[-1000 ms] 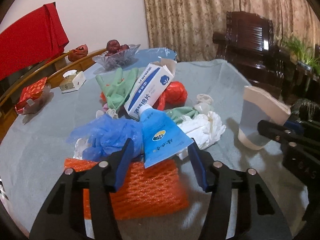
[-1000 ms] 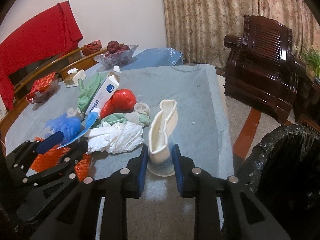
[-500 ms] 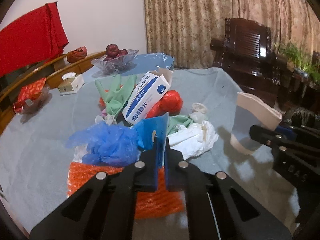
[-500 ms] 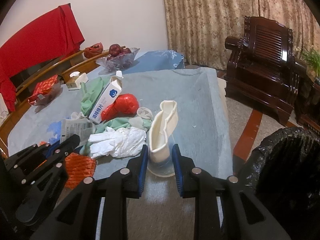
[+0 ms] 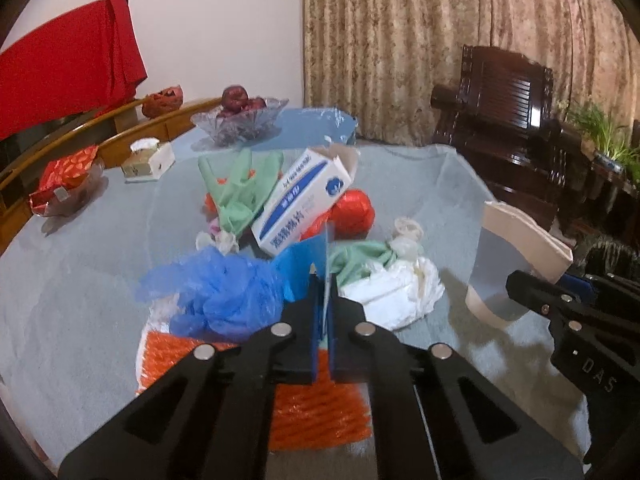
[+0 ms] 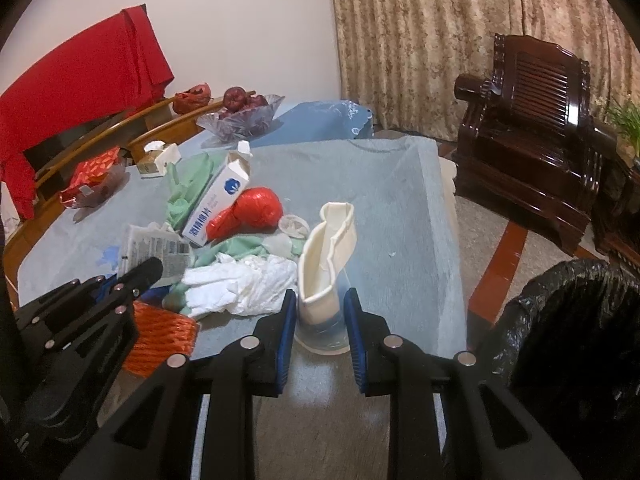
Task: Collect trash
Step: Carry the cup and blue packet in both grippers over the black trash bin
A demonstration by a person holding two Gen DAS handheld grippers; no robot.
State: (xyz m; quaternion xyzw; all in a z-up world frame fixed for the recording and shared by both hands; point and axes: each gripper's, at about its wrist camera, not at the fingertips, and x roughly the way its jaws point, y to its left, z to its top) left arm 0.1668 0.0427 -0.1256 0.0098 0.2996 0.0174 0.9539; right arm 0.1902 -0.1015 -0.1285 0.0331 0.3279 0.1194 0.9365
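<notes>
Blue flat sachet (image 5: 306, 258), printed on its back face: pinched upright on edge between the fully closed jaws of the left gripper (image 5: 323, 280), above the litter heap. Left jaws have just been closing, with the sachet between them.

Crushed cream paper cup (image 6: 326, 264): upright near the table's front edge, clamped at its lower part between the pads of the right gripper (image 6: 320, 320).

Grey-blue cloth-covered table (image 6: 400, 216), bearing:
- crumpled blue plastic glove (image 5: 224, 292), lying partly on an orange foam net sleeve (image 5: 312, 408);
- white crumpled glove (image 6: 248, 280), just left of the cup;
- white-and-blue cardboard box (image 5: 304, 200), open at its top, tilted across a red plastic bag (image 6: 252, 212);
- pale green glove (image 5: 240, 188) behind the box;
- glass fruit bowl (image 5: 240, 120) at the far edge.

Black bin bag (image 6: 568, 320): open, on the floor right of the table.
</notes>
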